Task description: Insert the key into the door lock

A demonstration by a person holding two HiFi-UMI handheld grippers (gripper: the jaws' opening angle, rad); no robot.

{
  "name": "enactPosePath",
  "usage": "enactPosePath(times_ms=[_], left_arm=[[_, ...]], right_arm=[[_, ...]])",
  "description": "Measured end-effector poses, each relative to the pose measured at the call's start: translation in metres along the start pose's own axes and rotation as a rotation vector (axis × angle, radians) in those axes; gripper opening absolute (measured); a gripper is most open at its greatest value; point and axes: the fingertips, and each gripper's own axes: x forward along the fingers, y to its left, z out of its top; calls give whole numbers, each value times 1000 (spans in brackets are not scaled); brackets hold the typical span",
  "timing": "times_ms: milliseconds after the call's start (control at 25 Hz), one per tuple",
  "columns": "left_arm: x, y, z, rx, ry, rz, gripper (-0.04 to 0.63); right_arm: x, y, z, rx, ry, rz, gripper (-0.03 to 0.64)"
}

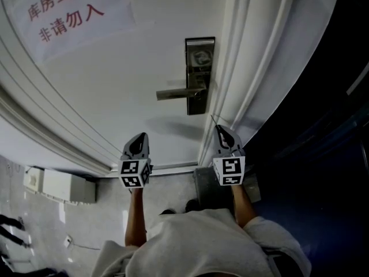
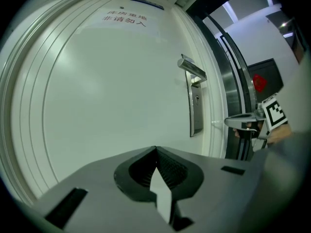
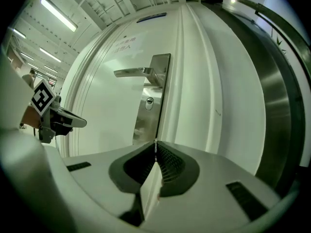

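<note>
Right gripper view shows keyhole [image 3: 149, 101] plainest; right tongs [image 3: 155, 152] pinch key [image 3: 155, 145]; left tongs [image 2: 156, 151] pressed together.

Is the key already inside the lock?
No, the key sits in the right hand-held gripper, clear of the lock.

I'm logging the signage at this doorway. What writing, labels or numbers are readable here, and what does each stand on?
"库房重地": top line, red print, on the paper sign stuck to the white door.
"非请勿入": second line of the same sign.
Blue plate above the door: too small to read.
Lock plate: no readable print.
</note>
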Motion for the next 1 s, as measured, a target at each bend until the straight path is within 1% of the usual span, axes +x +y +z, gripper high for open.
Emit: enactPosePath(times_ms=[160, 320, 520, 800, 1000], left_arm=[[9, 6, 1, 2, -1, -26, 17], [14, 14, 3, 10, -1, -59, 17], [15, 23, 4, 12, -5, -95, 17], [13, 29, 8, 26, -12, -141, 17], [11, 32, 6, 26, -13, -155, 17]], right_arm=[[4, 2, -2, -3, 11, -23, 31], [5, 15, -3, 3, 28, -42, 31], [8, 29, 9, -23, 18, -63, 31], [11, 32, 41, -92, -24, -97, 31], [16, 32, 63, -170, -52, -104, 31]])
